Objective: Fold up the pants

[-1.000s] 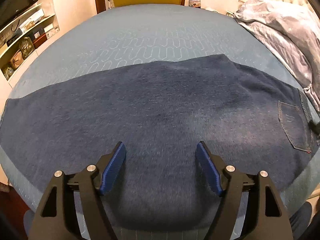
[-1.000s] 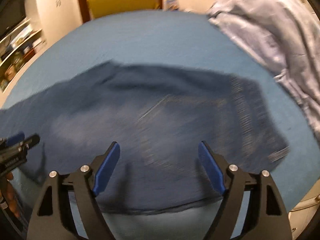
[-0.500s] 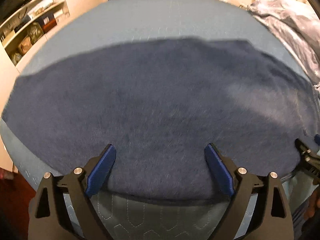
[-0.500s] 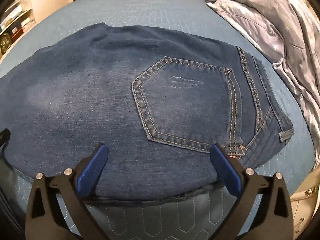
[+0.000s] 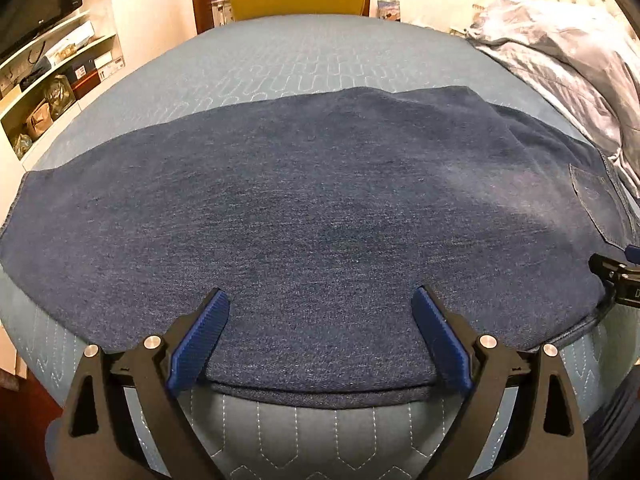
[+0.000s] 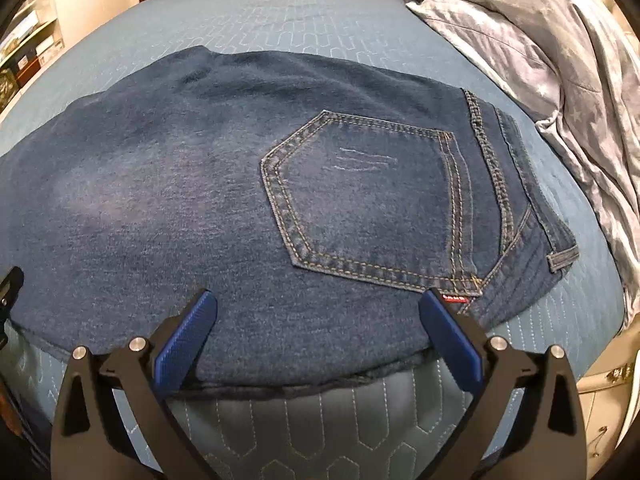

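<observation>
we have drawn both claws, left claw [image 5: 320, 344] and right claw [image 6: 318, 344], back to the near edge of the jeans [image 6: 280, 208] lying on the bed [image 5: 300, 52], jaws apart and empty, ready to grip for the next fold.

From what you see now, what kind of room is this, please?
Most likely a bedroom. The jeans lie on a wide quilted bed, a rumpled duvet is piled at its right side, and shelves with boxes and bags stand under a TV.

Matt denim pants [image 5: 320, 208] (quilted bedspread [image 5: 288, 64])
</observation>
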A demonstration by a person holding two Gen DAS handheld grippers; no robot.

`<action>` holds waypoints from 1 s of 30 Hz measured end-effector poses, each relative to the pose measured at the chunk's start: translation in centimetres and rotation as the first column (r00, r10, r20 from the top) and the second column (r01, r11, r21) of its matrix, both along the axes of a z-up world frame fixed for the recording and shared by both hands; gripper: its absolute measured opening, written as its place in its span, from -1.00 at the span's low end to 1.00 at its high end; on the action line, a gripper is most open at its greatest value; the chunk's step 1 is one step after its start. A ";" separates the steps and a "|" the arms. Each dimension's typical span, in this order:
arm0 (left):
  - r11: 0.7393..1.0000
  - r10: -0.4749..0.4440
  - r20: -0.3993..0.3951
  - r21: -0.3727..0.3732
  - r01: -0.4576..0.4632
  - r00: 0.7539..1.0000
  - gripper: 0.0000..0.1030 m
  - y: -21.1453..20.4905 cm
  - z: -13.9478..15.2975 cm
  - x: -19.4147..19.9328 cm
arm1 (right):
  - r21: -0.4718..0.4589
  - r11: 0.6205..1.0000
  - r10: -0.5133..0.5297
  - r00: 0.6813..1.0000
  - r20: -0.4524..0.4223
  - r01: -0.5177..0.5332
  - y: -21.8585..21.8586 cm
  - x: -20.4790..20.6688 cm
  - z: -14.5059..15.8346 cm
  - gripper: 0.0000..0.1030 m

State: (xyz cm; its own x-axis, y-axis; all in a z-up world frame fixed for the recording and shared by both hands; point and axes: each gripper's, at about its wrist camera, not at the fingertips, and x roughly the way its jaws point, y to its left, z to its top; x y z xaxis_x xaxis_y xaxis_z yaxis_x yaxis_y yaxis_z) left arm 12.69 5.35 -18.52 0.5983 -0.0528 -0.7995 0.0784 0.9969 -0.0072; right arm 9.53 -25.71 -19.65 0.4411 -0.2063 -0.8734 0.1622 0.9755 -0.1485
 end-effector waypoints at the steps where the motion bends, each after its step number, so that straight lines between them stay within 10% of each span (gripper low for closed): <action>1: 1.000 -0.001 0.013 -0.001 0.001 1.000 0.75 0.0 -0.1 -0.2 | 0.003 1.000 0.004 1.000 -0.006 -0.004 -0.1 0.0 0.3 0.97; 8: 1.000 -0.016 0.078 0.001 0.016 0.997 0.76 0.3 -0.6 -1.6 | 0.172 0.983 0.030 0.984 0.175 -0.061 2.3 2.8 5.1 0.97; 12: 1.000 -0.018 0.118 0.014 0.017 0.993 0.75 0.1 -0.7 -1.9 | 0.021 0.989 0.144 0.983 0.118 -0.147 6.9 7.3 3.7 0.95; 15: 0.999 -0.031 0.113 -0.007 0.032 0.993 0.37 1.1 0.1 -1.9 | -0.094 0.990 0.103 0.995 0.000 -0.103 5.2 8.1 0.8 0.96; 25: 0.972 0.234 0.138 -0.032 -0.232 0.962 -0.05 14.6 2.4 -3.9 | -0.066 0.997 0.055 0.992 0.114 -0.047 0.7 0.9 3.3 0.96; 28: 0.983 0.174 0.185 -0.086 -0.160 0.967 -0.07 15.1 3.4 -5.0 | -0.049 0.973 0.229 0.963 0.142 -0.225 4.3 -1.7 4.2 0.90; 30: 0.995 0.064 0.214 -0.088 -0.046 0.975 -0.07 13.1 3.9 -5.6 | 0.045 0.978 0.195 0.974 0.117 -0.202 3.9 -3.1 4.0 0.48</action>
